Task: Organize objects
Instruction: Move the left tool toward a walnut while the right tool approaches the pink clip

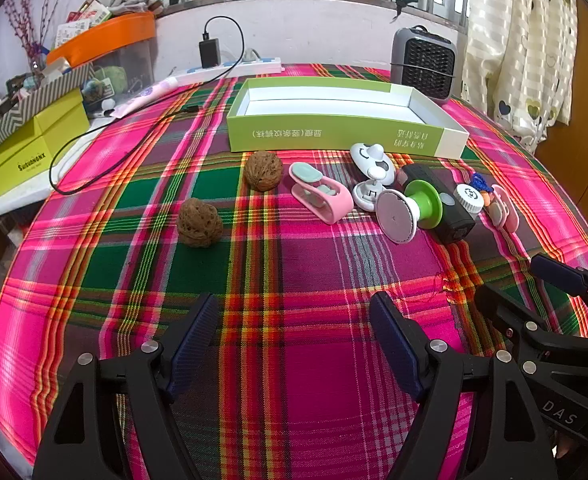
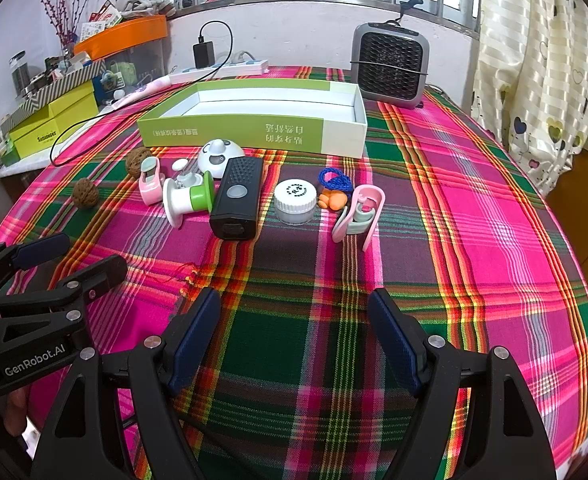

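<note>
I have both tools low over the plaid cloth [image 2: 474,184] that covers the counter, each one near my edge and well short of the clutter. The left hand-held gripper [image 1: 294,340] is released, its blue-padded fingers [image 1: 191,340] spread wide with only cloth between them. The right hand-held gripper [image 2: 294,336] is released as well, spread just as wide and grasping nothing. In the right wrist view I see the left tool off to the side, apart from the objects.

The things to sort lie in a loose row across the middle of the cloth, just in front of the open green-and-white box [image 1: 346,136], which sits empty with its printed side facing me. From the left wrist view, two walnuts [image 1: 197,222] lie apart from the rest on the left side, one nearer the box [image 1: 262,171]. Next comes a pink clip [image 1: 320,192], then a white panda-faced gadget [image 1: 372,160]. A green-and-white spool [image 1: 410,208] lies on its side, touching a black rectangular device [image 2: 237,200]. Beside that stands a small white-capped jar [image 2: 296,200], with an orange toy [image 2: 334,200] on a blue cord [image 2: 334,179] just behind it. A second pink clip [image 2: 360,214] is tipped up at the right end of the row.

Behind the box stand a grey heater [image 2: 390,66] and a power strip [image 1: 233,68].
</note>
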